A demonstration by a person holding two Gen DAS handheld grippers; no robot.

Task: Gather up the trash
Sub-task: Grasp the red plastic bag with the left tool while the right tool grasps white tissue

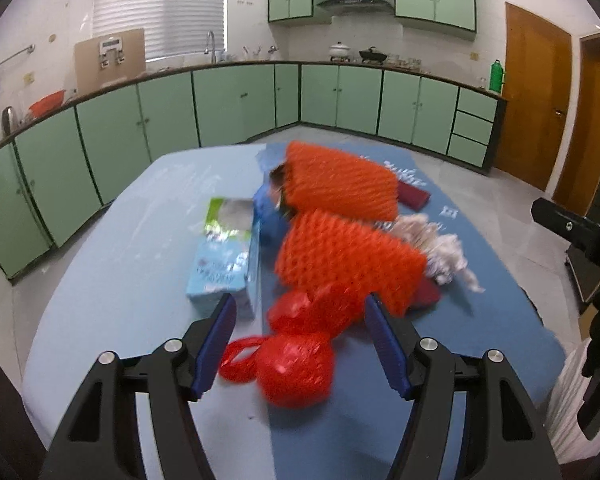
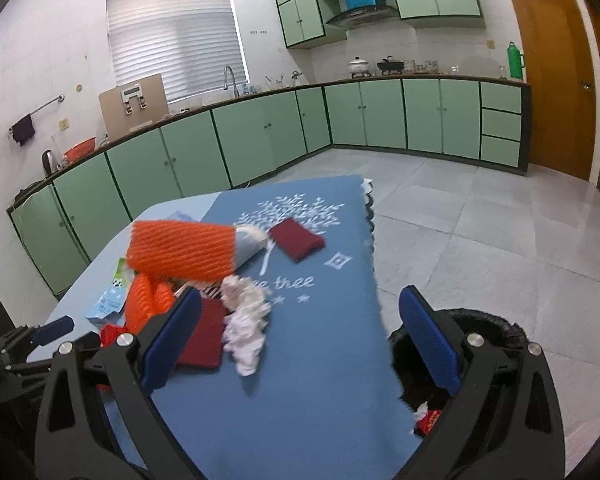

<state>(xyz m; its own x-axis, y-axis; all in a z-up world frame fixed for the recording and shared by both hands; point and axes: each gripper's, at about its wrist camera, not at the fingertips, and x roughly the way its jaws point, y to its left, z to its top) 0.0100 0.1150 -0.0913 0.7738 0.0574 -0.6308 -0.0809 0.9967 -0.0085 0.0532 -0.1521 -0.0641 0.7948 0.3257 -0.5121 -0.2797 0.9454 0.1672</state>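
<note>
My left gripper [image 1: 300,344] is open above a crumpled red plastic bag [image 1: 296,372] on the blue table; the bag lies between and just below its jaws, not held. Beyond it lie two orange foam nets [image 1: 348,260], a light blue carton [image 1: 224,264] and crumpled white tissue [image 1: 444,252]. My right gripper [image 2: 300,340] is open and empty over the blue mat's [image 2: 320,340] near right part. The white tissue [image 2: 246,324] lies just beyond its left finger, an orange net [image 2: 182,250] farther left. A black trash bin [image 2: 488,332] stands below the table's right edge, with scraps inside.
Two dark red cloths [image 2: 296,238] lie on the mat, one far, one by the tissue. The left gripper shows at the lower left of the right wrist view [image 2: 52,330]. Green kitchen cabinets [image 1: 236,100] line the walls, a wooden door [image 2: 556,76] stands at the right, and grey tile floor [image 2: 480,232] lies beyond the table.
</note>
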